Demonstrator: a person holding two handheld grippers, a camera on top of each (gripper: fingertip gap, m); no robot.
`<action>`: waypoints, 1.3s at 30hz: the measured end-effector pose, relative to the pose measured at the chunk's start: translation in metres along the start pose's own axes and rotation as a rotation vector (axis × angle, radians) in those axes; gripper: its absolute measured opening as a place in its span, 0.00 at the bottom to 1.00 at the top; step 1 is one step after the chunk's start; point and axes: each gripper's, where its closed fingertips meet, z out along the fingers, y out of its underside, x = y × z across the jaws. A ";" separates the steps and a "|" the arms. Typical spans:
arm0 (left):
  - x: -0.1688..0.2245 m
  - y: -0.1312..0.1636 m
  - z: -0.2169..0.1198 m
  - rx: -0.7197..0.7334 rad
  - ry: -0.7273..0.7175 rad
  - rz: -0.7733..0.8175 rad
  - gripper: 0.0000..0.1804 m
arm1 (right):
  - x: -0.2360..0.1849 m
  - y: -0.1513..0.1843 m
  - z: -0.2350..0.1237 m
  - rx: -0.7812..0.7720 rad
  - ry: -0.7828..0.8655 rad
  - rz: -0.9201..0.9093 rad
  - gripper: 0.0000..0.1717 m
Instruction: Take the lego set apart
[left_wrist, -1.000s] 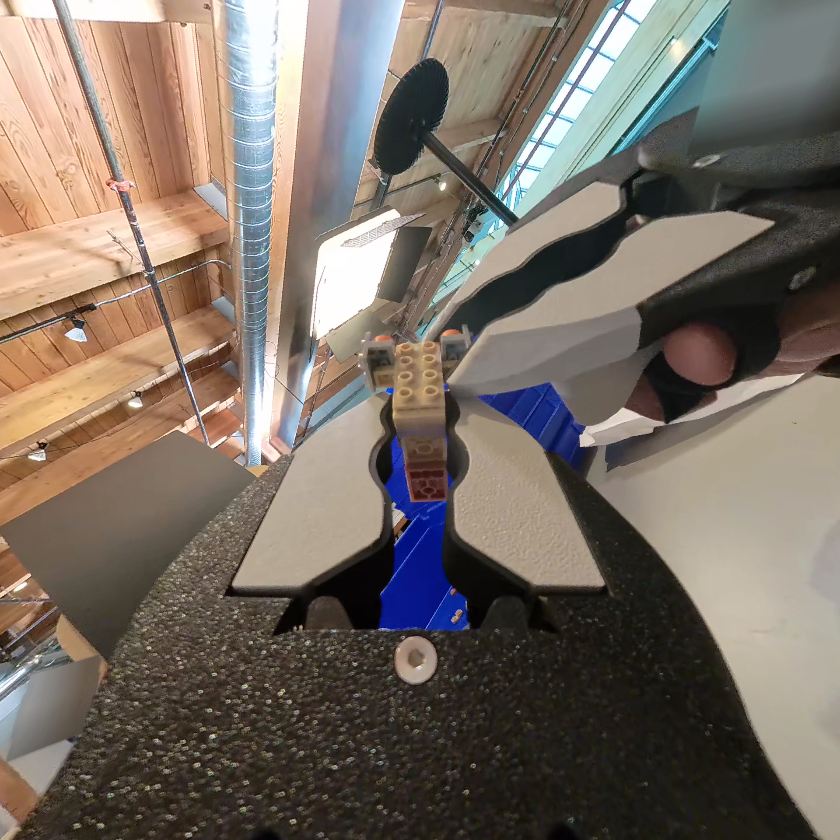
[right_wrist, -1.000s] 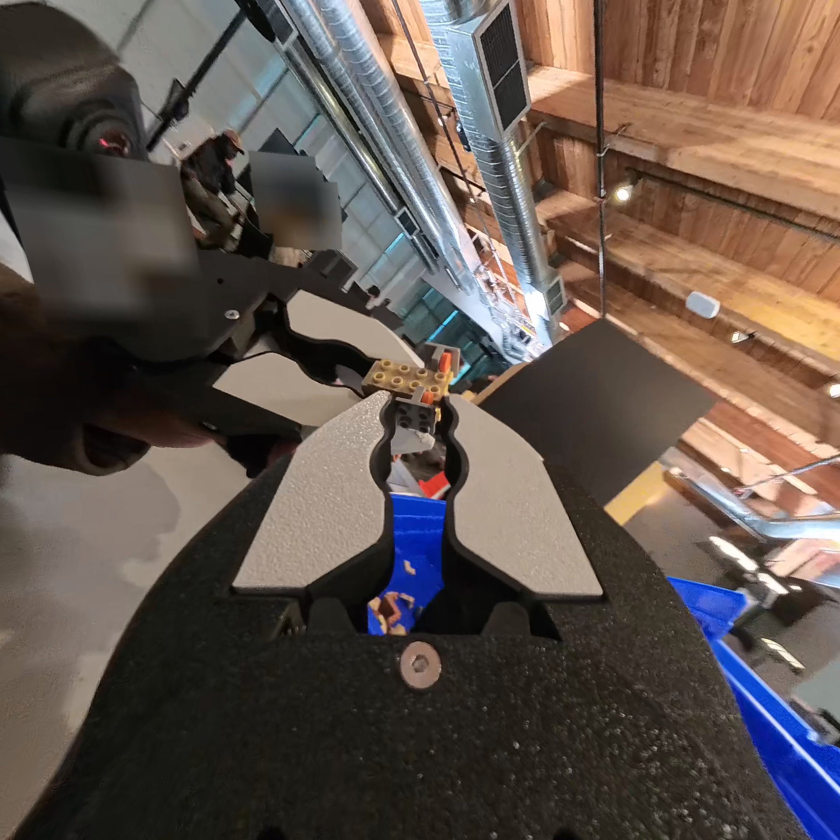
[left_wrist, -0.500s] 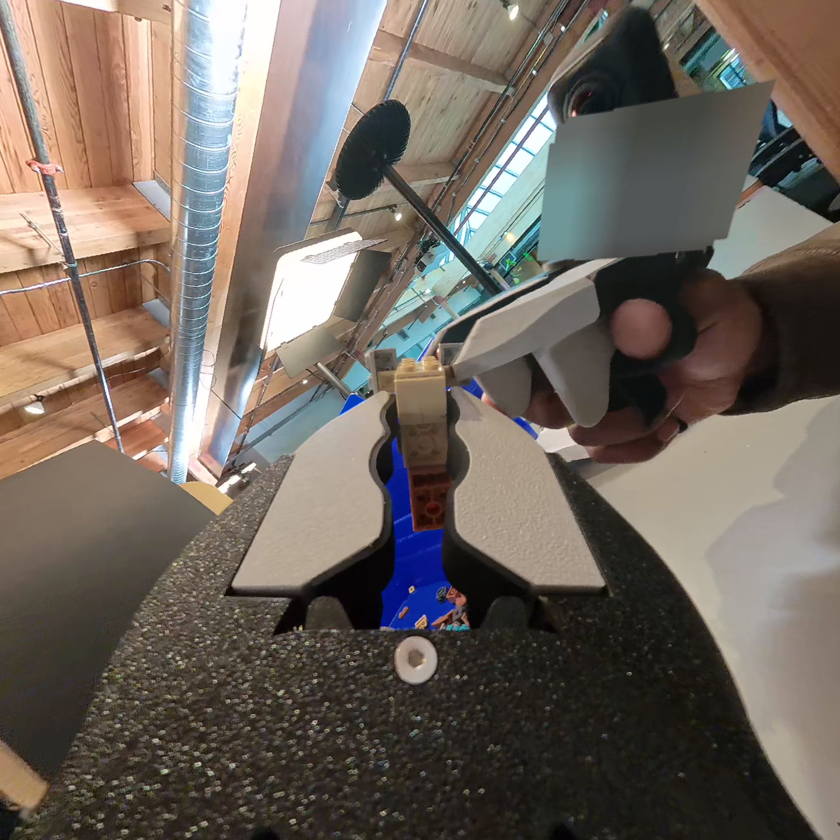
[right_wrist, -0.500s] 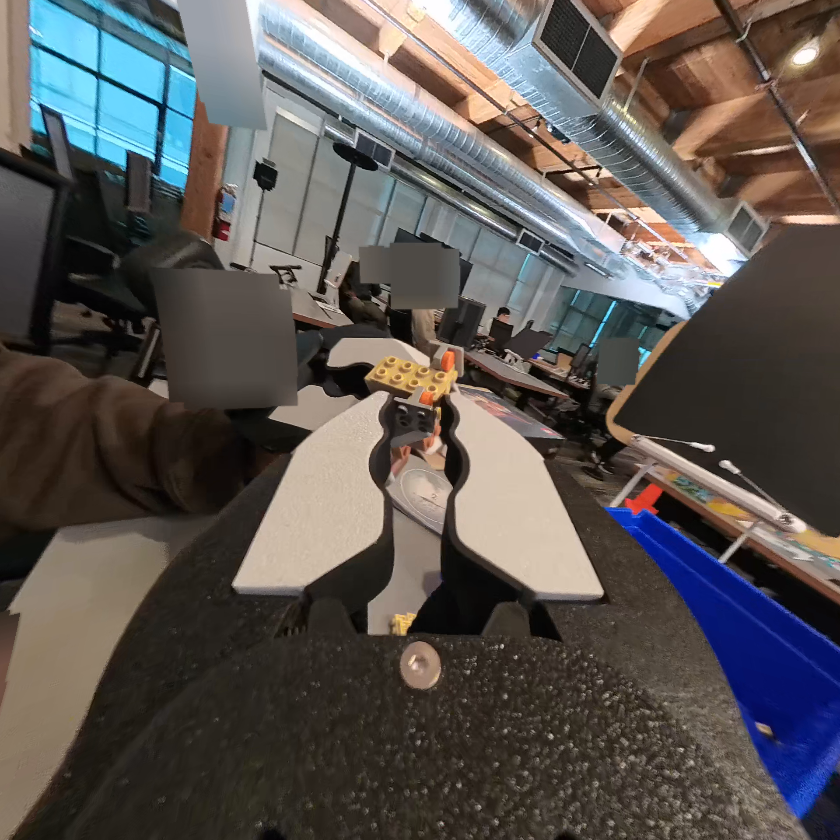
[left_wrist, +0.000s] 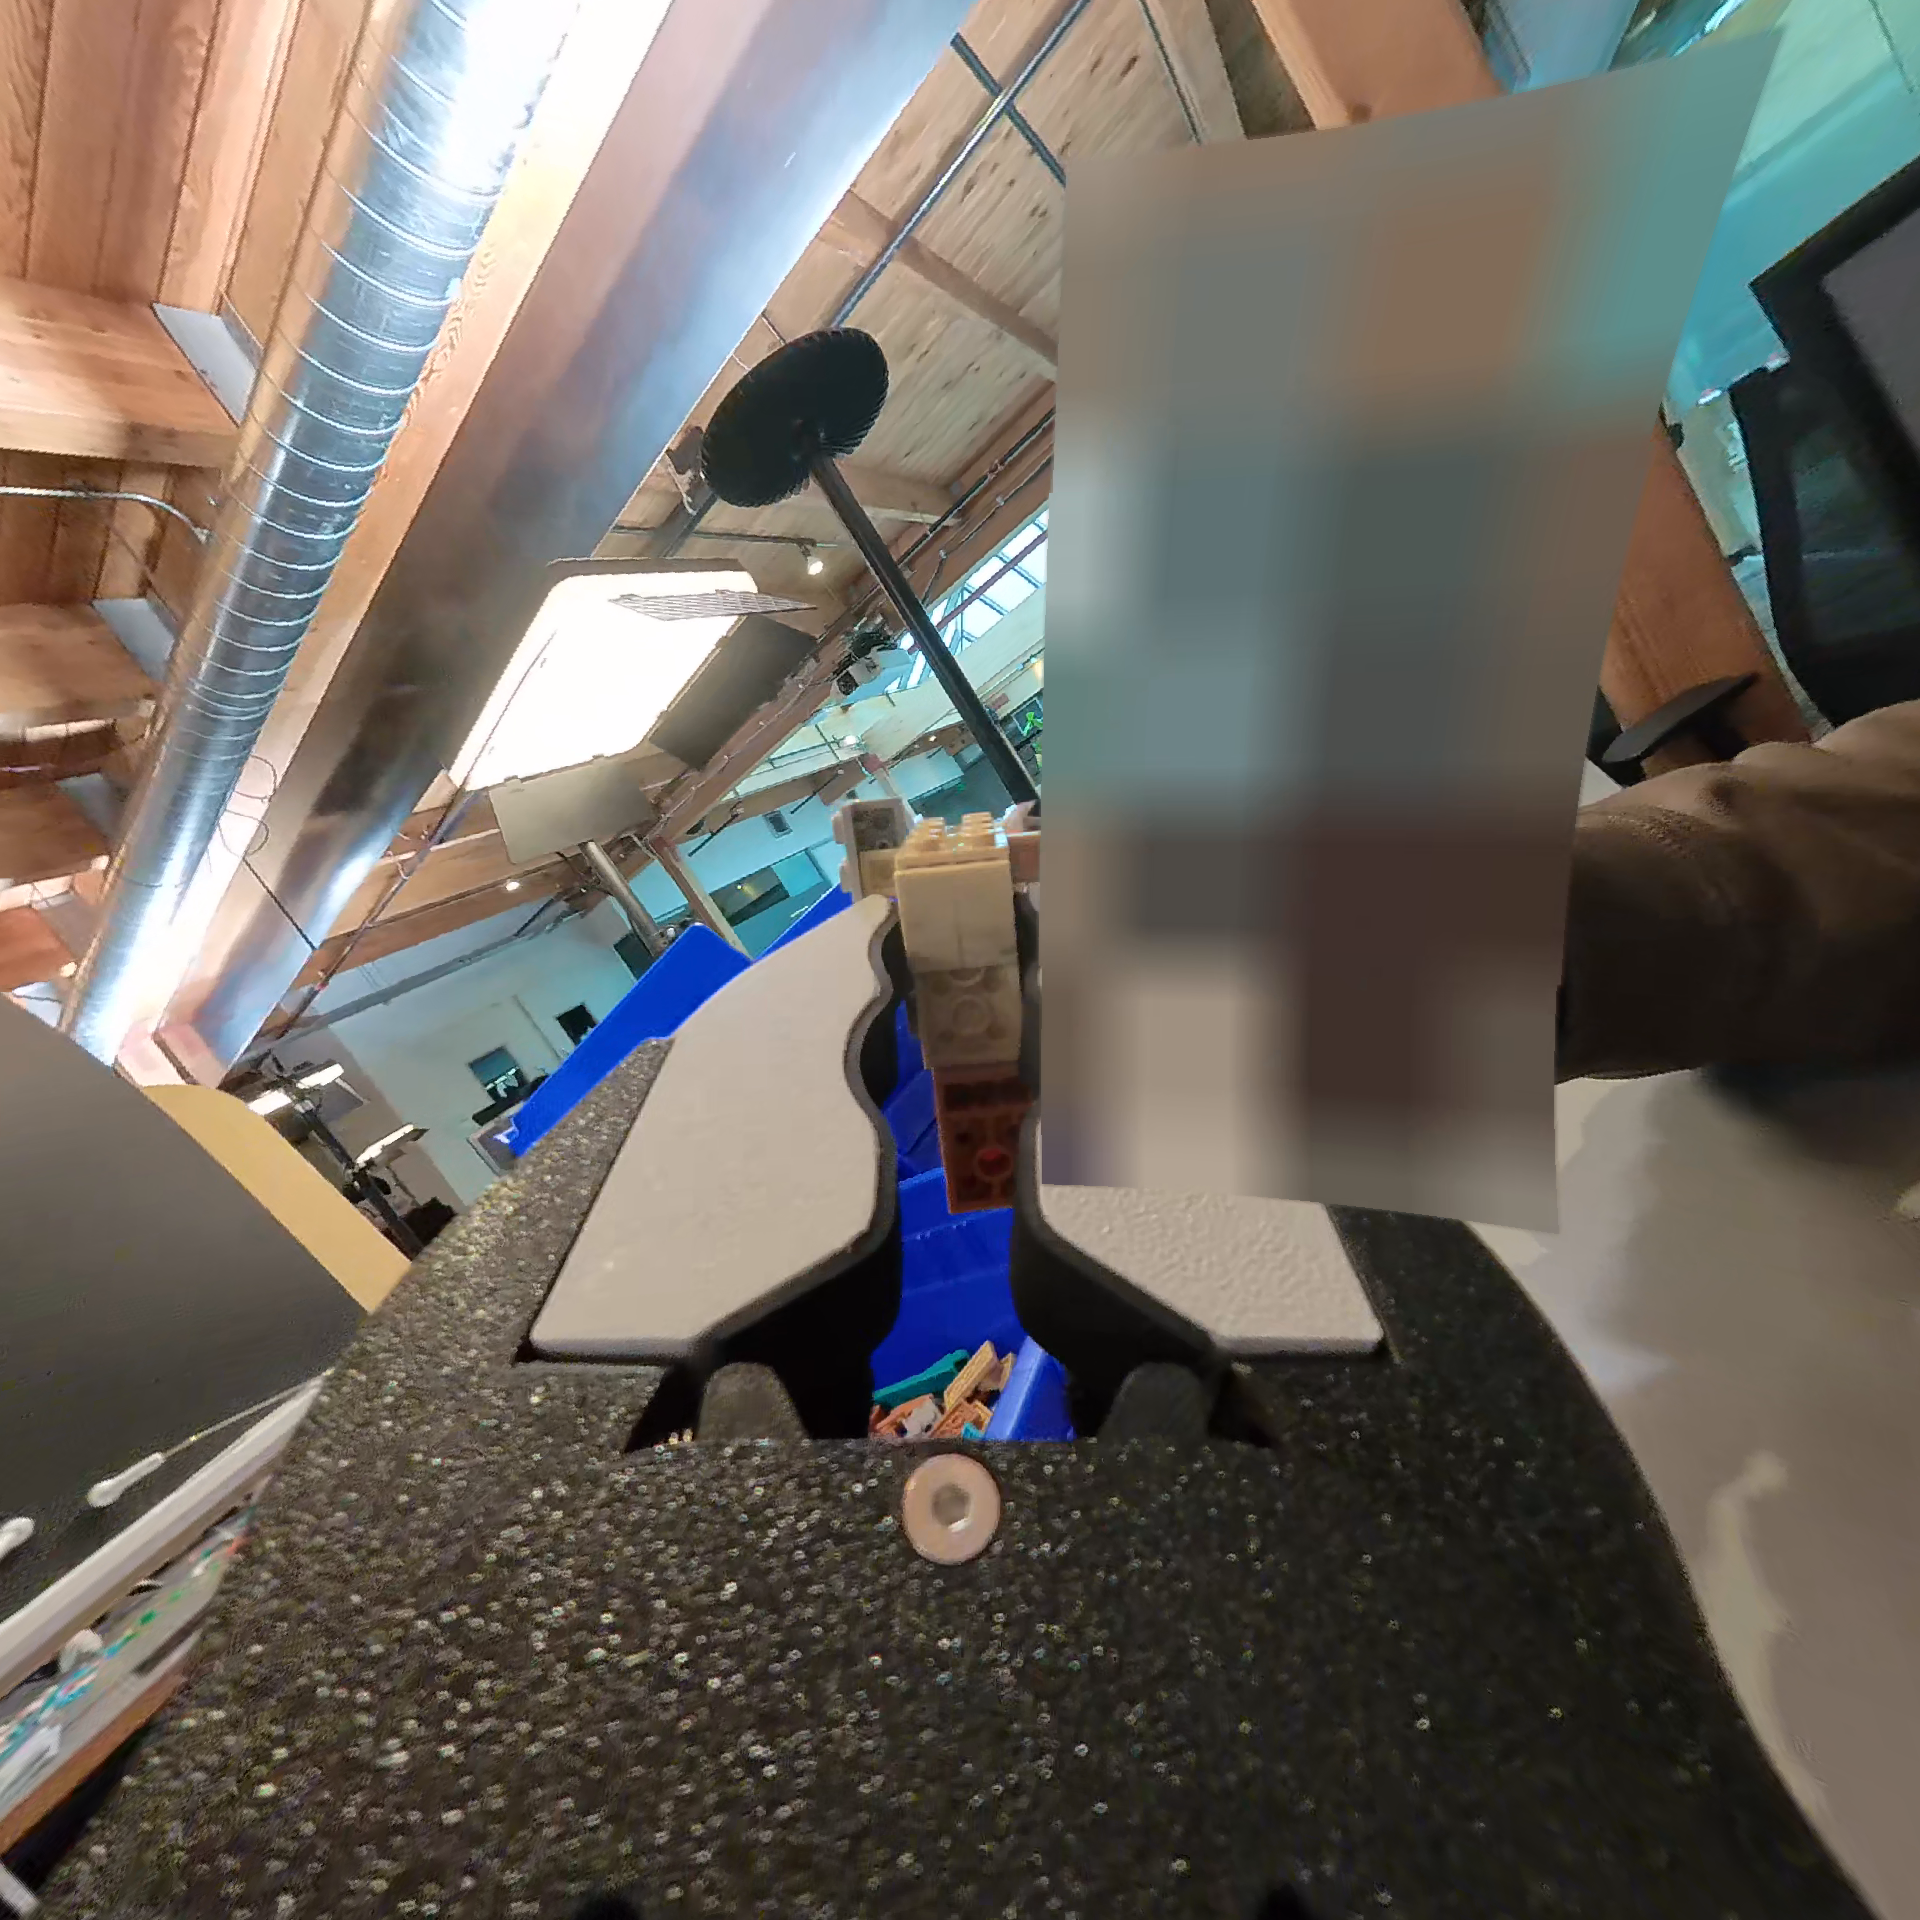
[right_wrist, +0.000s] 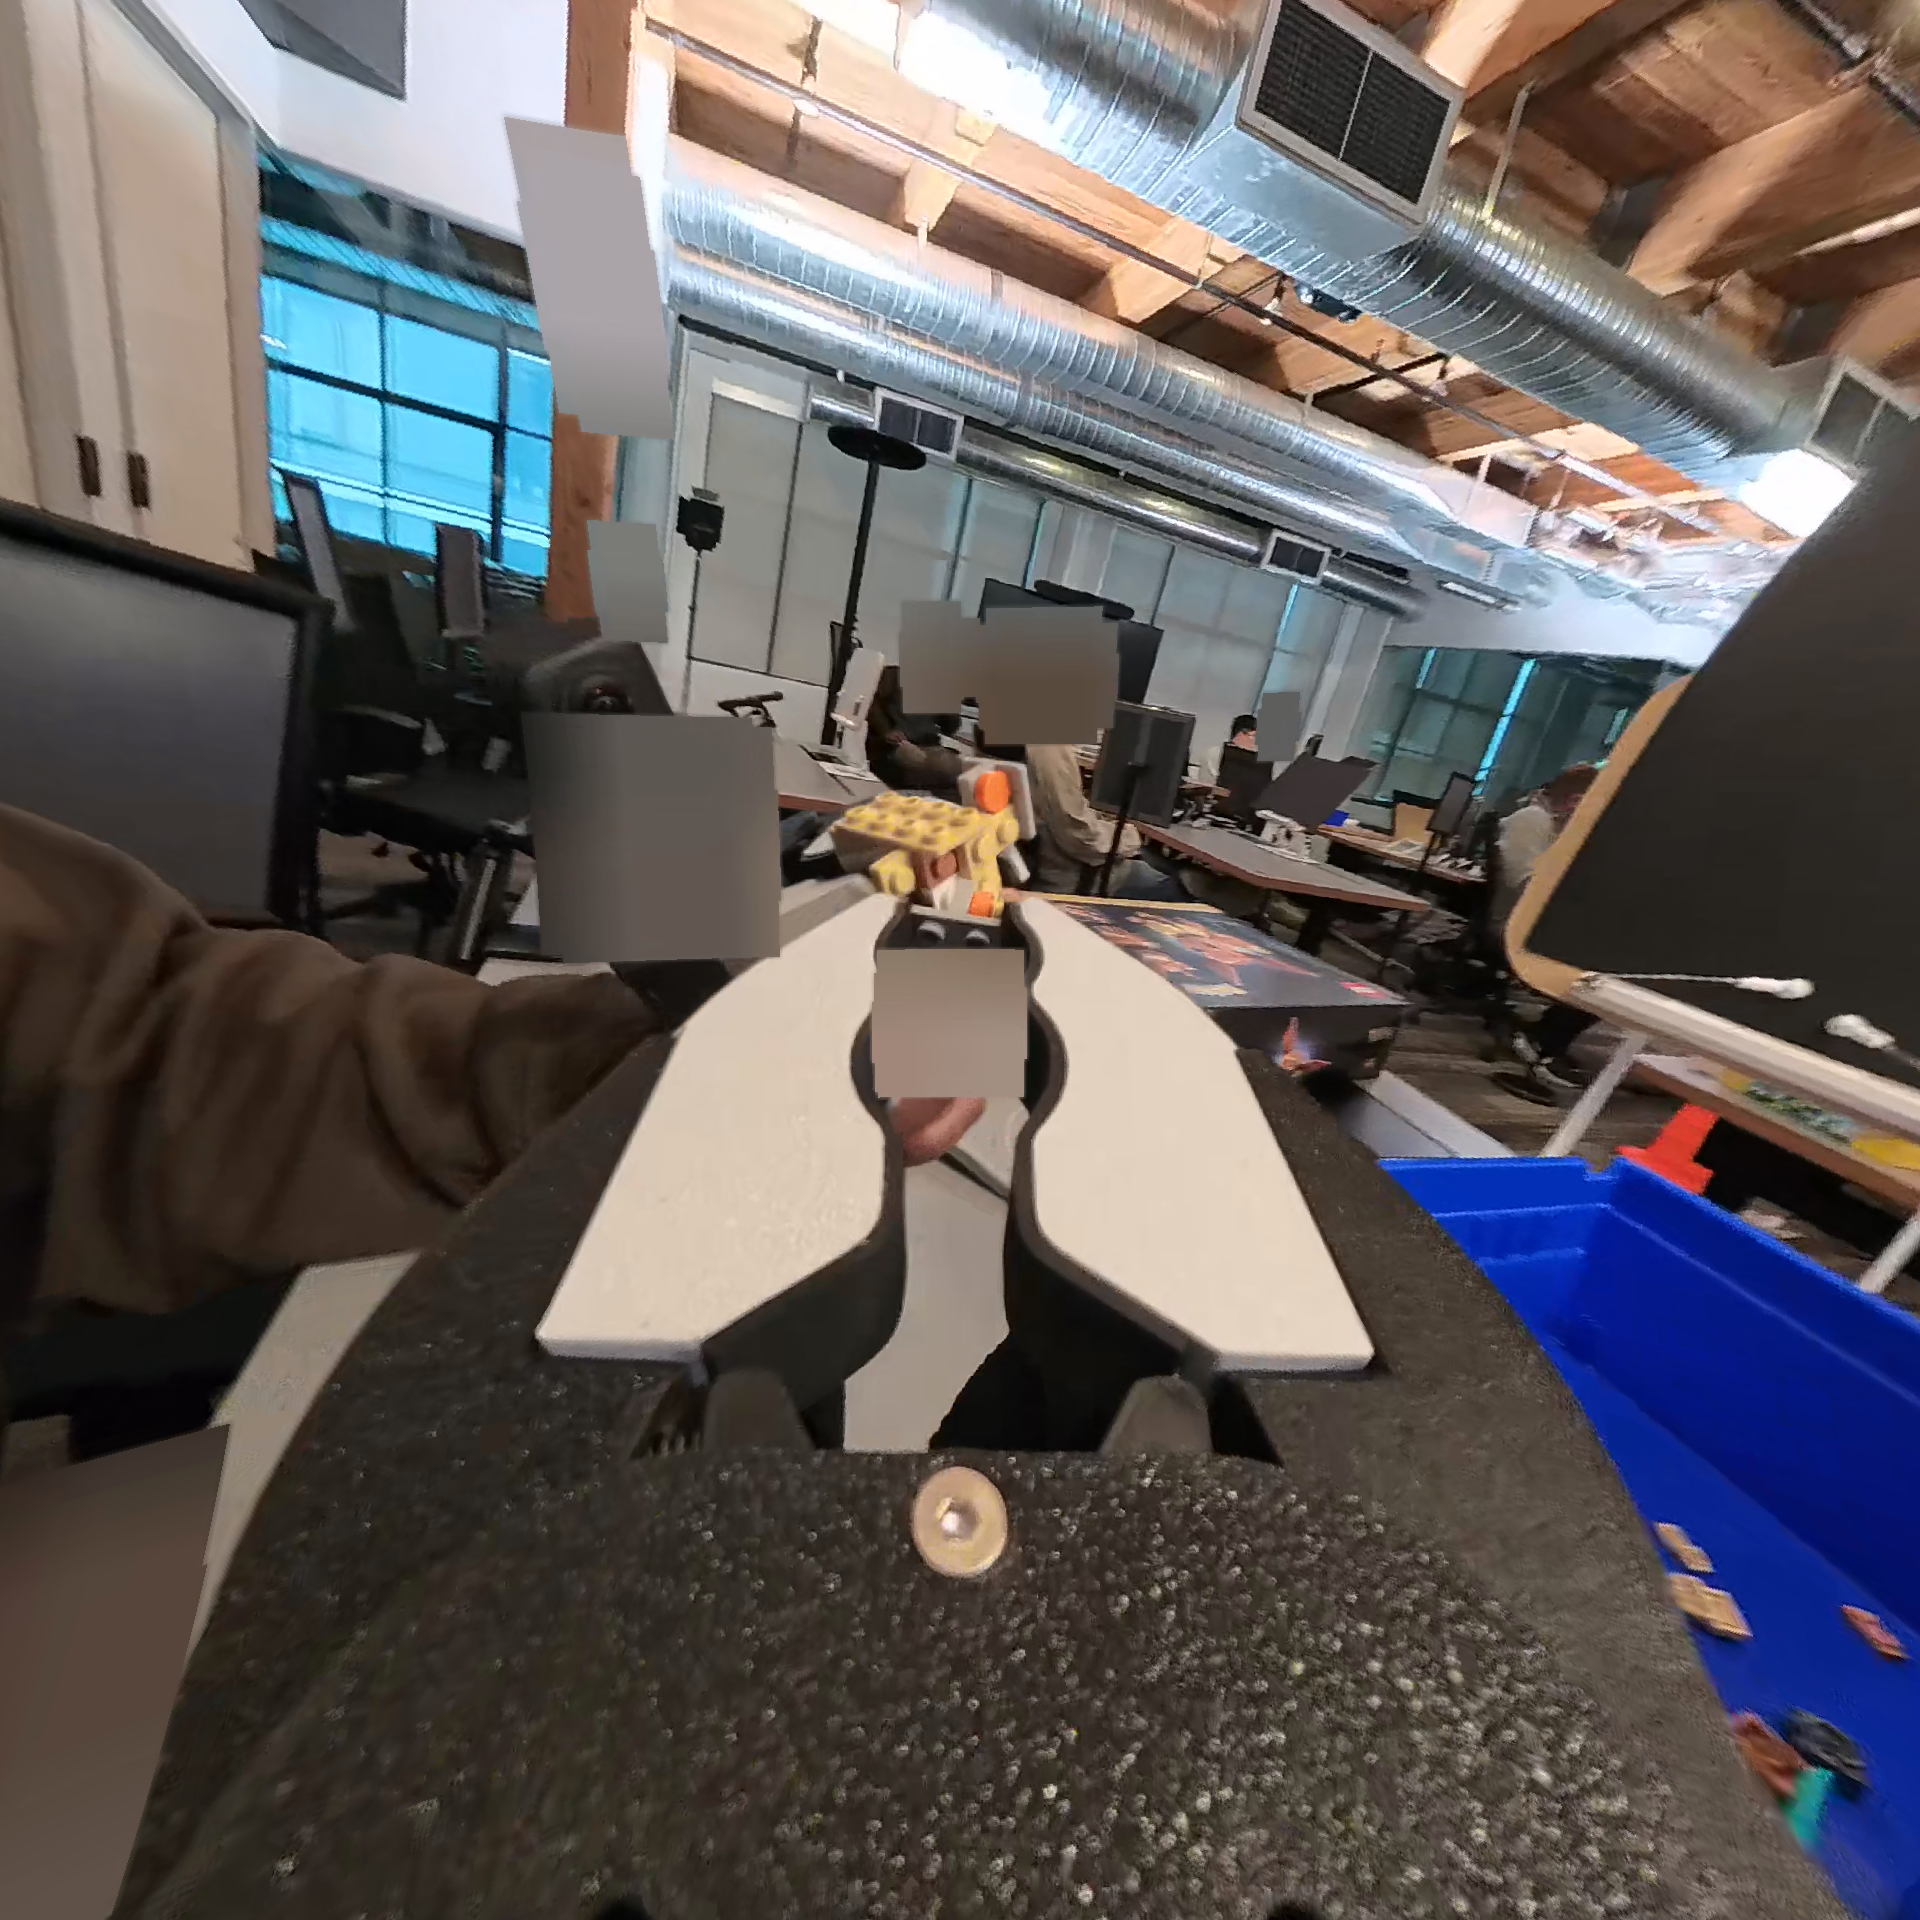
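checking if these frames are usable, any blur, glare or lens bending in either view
Left wrist view: the ceiling light panel is blown out white, the duct streaks with motion blur, and the brick stack is soft. Right wrist view: sharper; the brick cluster is slightly soft, straight ducts bow, and the blue bin smears at the corner.

I am looking into a large open-plan office in a converted loft. Rows of desks (right_wrist: 1340, 868) with monitors (right_wrist: 1151, 767) run toward two o'clock, with people seated at them. Overhead at twelve o'clock I see exposed timber beams (right_wrist: 1683, 197) and silver ventilation ducts (right_wrist: 1049, 343). Tall gridded windows (right_wrist: 384, 405) fill the wall at ten o'clock. Blue parts bins (right_wrist: 1704, 1382) sit at four o'clock.
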 end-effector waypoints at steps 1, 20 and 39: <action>-0.001 0.000 0.000 -0.003 0.002 -0.012 0.10 | 0.001 -0.001 -0.001 -0.001 0.016 -0.029 0.09; 0.112 0.158 -0.097 -1.132 0.802 -0.192 0.11 | 0.001 0.038 -0.016 -0.223 0.173 -1.082 0.09; 0.025 0.060 -0.014 -0.393 0.259 0.266 0.16 | -0.014 0.040 -0.014 -0.106 -0.032 -0.533 0.09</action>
